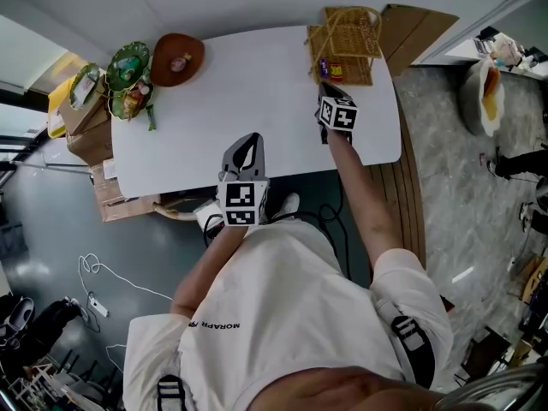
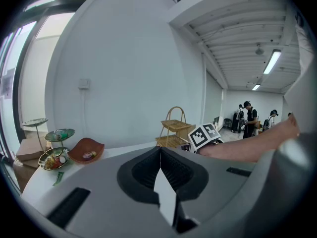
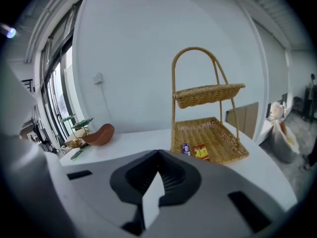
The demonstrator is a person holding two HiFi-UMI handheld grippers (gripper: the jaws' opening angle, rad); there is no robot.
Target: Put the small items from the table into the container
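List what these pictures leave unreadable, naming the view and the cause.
1. Purple packet and yellow packet in the wicker basket: print too small, right gripper view.
2. Brown bowl contents: too small, head view.
3. Green tiered dish contents: small and cluttered, head view.
4. Background people: too small, left gripper view.

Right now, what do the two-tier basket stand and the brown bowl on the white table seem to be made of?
Basket stand: likely woven wicker or rattan, pale tan and matte; the open weave and the bent cane handle show it.
Brown bowl: probably wood, smooth and reddish-brown with an uneven, carved-looking shape; glazed ceramic cannot be ruled out from here.
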